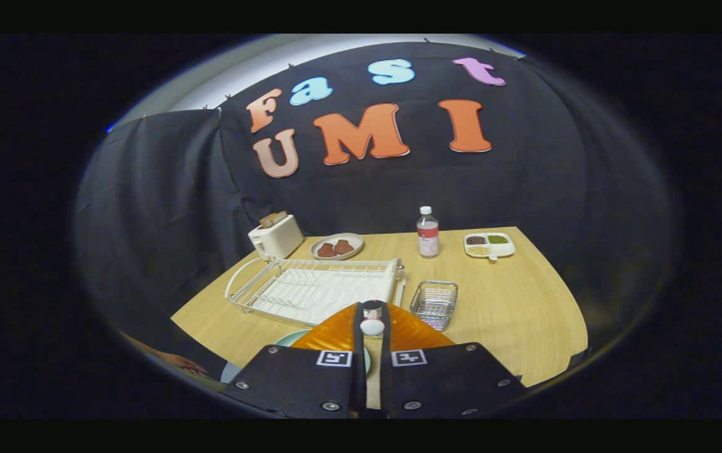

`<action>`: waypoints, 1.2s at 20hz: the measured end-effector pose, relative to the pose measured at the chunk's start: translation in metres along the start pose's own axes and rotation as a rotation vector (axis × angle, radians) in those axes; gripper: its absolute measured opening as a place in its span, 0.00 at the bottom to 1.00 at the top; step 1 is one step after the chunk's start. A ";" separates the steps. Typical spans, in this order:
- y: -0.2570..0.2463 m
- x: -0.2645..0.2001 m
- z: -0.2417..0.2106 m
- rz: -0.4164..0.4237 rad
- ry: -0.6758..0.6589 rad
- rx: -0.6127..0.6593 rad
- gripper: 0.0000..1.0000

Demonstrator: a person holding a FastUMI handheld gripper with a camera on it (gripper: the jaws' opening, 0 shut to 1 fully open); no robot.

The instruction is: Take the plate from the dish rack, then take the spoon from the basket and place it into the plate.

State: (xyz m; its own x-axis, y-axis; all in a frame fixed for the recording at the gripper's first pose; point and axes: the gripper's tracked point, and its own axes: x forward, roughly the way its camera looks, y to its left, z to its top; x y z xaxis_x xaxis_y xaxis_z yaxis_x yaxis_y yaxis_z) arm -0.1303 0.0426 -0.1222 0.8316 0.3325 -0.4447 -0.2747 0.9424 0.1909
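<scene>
The claw (pixel 372 314) is clenched on a white spoon (pixel 372 326), both fingers pressing its handle, held above an orange plate (pixel 408 332) that lies on the wooden table (pixel 512 308) just ahead of the fingers. The wire basket (pixel 434 304) sits just beyond the plate, beside the white dish rack (pixel 310 290). Farther back stand a toaster (pixel 276 237) and a bottle (pixel 427 232).

Single fisheye camera rides on the gripper (pixel 372 314), looking forward along its fingers from above the table's (pixel 512 302) near edge. It faces slightly downward toward the booth's back wall. The fingers, drawn close together, sit nearest the lens; dish rack (pixel 316 289) and basket (pixel 434 304) lie just beyond; toaster (pixel 276 238) and bottle (pixel 427 233) stand far back.
</scene>
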 end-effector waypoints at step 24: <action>0.075 0.039 -0.139 0.265 0.208 -0.081 0.09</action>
State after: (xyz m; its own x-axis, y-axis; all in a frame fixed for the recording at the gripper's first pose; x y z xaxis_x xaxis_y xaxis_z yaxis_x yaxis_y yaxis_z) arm -0.1854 0.1315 -0.2473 0.6126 0.5587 -0.5591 -0.5122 0.8194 0.2575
